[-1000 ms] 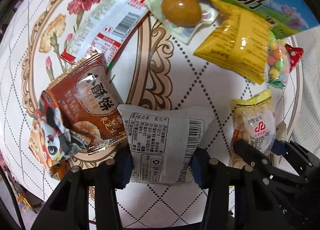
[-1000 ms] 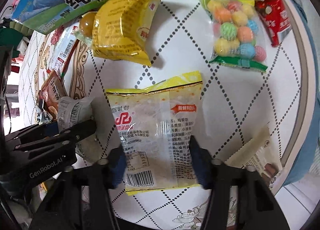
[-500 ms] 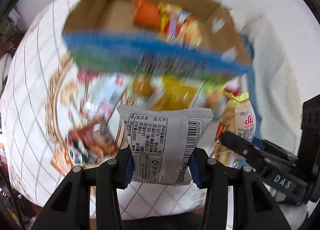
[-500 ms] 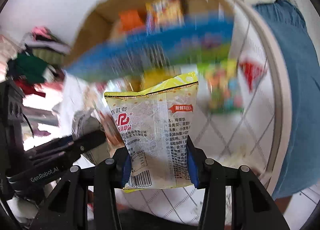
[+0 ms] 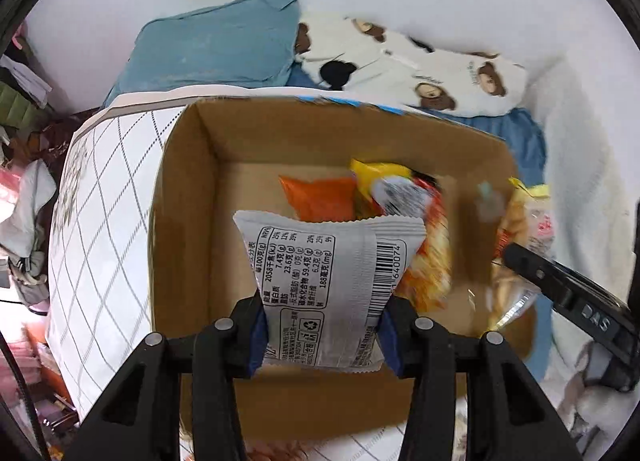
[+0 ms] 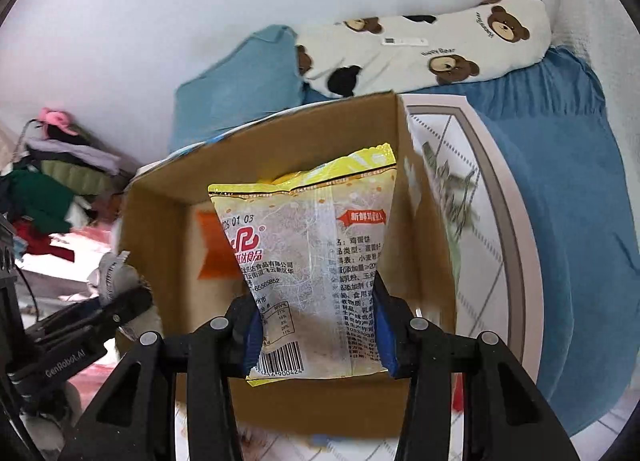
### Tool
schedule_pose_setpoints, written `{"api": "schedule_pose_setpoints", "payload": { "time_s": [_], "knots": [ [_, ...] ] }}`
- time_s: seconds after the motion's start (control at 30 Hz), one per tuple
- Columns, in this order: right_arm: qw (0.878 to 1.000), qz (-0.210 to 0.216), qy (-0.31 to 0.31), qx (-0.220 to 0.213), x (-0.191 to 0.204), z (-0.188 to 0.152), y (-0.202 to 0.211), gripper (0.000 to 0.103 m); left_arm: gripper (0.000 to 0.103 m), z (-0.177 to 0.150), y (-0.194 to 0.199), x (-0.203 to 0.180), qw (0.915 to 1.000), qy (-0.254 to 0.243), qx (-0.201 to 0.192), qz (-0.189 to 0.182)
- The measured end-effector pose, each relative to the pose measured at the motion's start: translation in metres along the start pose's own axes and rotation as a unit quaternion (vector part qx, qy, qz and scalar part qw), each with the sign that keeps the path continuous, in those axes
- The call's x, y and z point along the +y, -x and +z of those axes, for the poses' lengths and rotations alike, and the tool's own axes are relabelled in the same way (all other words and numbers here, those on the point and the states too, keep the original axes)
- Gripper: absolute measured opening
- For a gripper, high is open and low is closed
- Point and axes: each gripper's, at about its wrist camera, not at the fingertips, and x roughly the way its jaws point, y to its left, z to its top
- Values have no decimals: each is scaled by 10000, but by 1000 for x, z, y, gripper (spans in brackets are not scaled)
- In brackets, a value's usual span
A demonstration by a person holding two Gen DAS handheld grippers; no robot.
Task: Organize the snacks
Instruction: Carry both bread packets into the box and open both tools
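My left gripper [image 5: 322, 331] is shut on a grey snack packet [image 5: 332, 285] with a barcode and holds it over the open cardboard box [image 5: 180, 221]. Inside the box lie an orange packet [image 5: 320, 199] and a yellow one [image 5: 380, 177]. My right gripper [image 6: 318, 335] is shut on a yellow-and-clear biscuit bag [image 6: 312, 253], also above the box [image 6: 160, 245]. Each gripper shows at the edge of the other's view: the right gripper [image 5: 568, 293] at the right, the left gripper [image 6: 80, 333] at the lower left.
The box stands on a white diamond-patterned tablecloth [image 5: 96, 221]. Behind it lie a blue pillow [image 5: 216, 49] and a bear-print cushion [image 6: 432, 45] on blue bedding [image 6: 560, 201]. A heap of clothes [image 6: 48, 189] sits at the left.
Both grippers have lifted their packets off the table and carried them up and forward over the open box. The loose snacks on the cloth have dropped out of view.
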Motion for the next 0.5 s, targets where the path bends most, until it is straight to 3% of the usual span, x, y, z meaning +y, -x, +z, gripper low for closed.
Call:
{"api": "schedule_pose_setpoints", "payload": {
  "time_s": [0.13,0.2,0.23,0.33,0.5],
  "knots": [
    [9994,-225,-85,260,-5,33,-36,53,44,26,-25,11,9994,45,278,176],
    [9990,-306,-98,310,-6,40,-46,81,44,35,-35,15,9987,120,378,307],
    [9990,-301,-89,309,-6,41,-48,94,50,39,-39,18,9986,180,375,317],
    [9987,-355,6,364,-3,41,-54,94,86,44,-47,22,9986,200,431,243],
    [9976,-513,135,443,2,33,-58,97,90,43,-50,23,9980,245,558,169]
  ]
}}
